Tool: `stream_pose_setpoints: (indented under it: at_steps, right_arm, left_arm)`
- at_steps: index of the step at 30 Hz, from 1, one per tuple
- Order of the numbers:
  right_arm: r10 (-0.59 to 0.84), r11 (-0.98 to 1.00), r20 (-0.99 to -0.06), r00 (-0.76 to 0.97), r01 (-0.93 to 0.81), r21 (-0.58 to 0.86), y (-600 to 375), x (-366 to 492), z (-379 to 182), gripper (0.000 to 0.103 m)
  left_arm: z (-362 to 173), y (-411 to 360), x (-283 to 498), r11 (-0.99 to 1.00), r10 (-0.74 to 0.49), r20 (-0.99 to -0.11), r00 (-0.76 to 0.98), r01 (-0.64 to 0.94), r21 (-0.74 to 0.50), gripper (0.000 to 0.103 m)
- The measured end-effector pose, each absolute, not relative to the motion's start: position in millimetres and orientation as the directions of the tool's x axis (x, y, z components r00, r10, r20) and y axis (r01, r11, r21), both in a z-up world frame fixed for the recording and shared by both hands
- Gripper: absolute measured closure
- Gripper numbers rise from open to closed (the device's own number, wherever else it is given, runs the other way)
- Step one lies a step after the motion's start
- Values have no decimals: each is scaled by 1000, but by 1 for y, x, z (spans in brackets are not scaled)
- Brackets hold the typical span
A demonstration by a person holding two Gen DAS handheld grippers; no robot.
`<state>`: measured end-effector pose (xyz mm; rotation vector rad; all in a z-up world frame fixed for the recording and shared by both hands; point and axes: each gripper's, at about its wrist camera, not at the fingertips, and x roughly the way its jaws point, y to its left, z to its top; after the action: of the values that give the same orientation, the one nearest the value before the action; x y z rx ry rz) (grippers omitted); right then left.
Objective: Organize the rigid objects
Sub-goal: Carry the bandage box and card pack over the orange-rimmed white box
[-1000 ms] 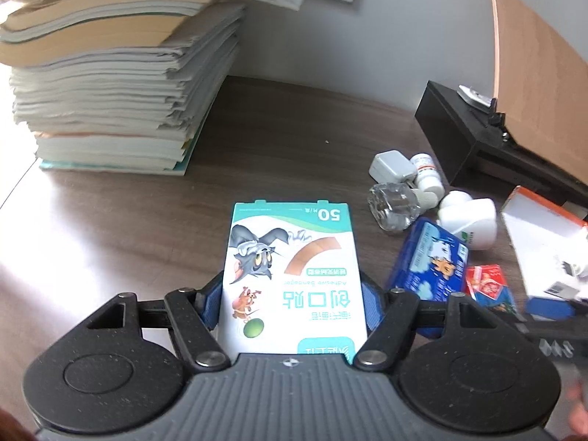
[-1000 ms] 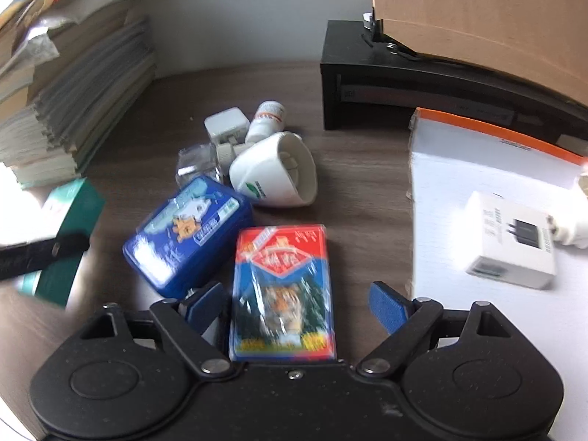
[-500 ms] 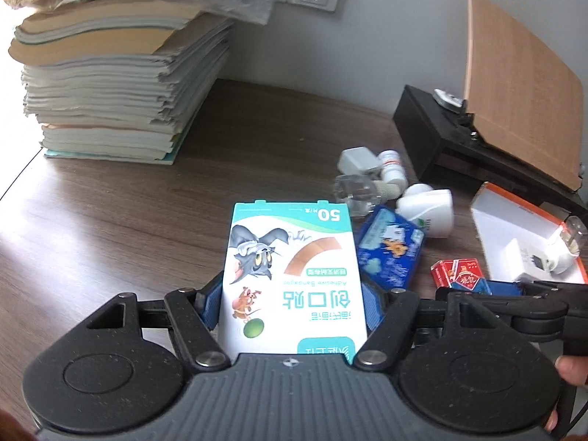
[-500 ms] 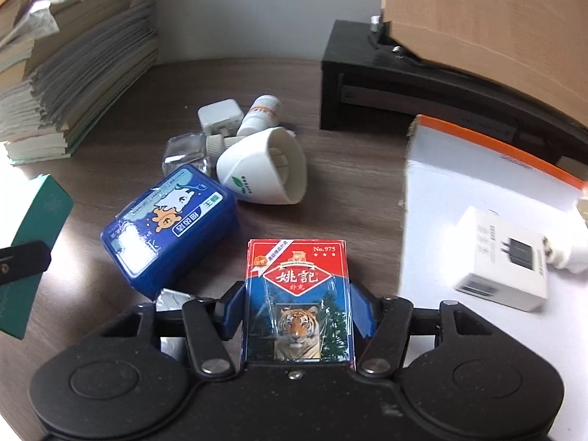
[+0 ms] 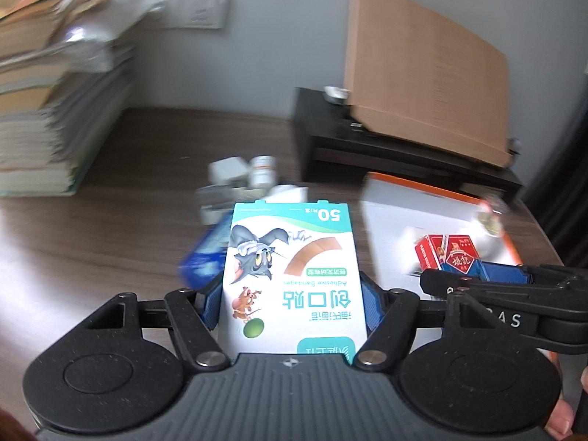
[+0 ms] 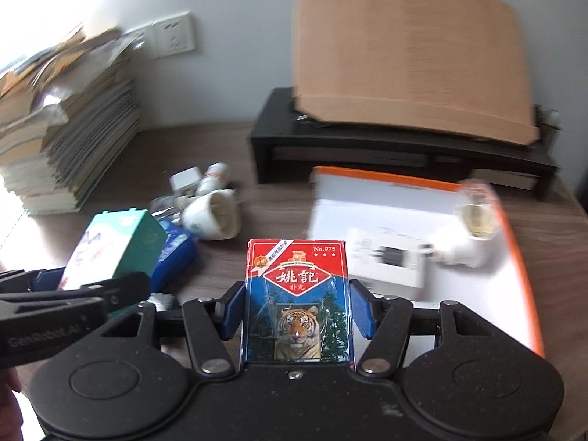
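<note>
Both hands are carrying something right now. The left gripper (image 5: 292, 294) is clamped on the bandage box (image 5: 292, 275), blue pads pressing its long sides, so the box's long axis is running straight out along the fingers toward the middle of the left wrist frame. The right gripper (image 6: 296, 312) is gripping the pack of playing cards (image 6: 297, 294) the same way, lengthwise and sticking out forward.

The bit that matters: the white tray with the orange rim (image 6: 522, 257) is sitting right of centre in the right wrist view, just past the cards, so the right hand is looking like the nearer one. From the left wrist view the tray is lying off to the right, beyond the other gripper.

Count, as far as the blur is letting me: one bandage box, one card pack, one blue tin (image 6: 176, 253), one white charger box (image 6: 389, 261) on the tray, one white cup-shaped thing (image 6: 213, 217), maybe three small bits behind it.
</note>
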<state>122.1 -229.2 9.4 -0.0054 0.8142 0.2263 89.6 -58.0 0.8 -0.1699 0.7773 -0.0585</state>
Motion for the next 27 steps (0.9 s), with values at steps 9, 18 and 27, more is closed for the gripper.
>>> stream_pose_setpoints:
  at_steps: [9, 18, 27]
  right_arm:
    - [80, 996, -709, 701, -36, 77, -303, 102, 17, 32]
    - [28, 997, -704, 710, 31, 70, -341, 91, 19, 32]
    - [31, 996, -709, 704, 41, 85, -356, 94, 12, 32]
  left_arm:
    - [1, -128, 97, 968, -249, -679, 690, 155, -198, 32]
    - [-2, -169, 104, 951, -305, -685, 662, 244, -187, 32]
    - [-8, -183, 107, 952, -300, -702, 646, 246, -181, 32]
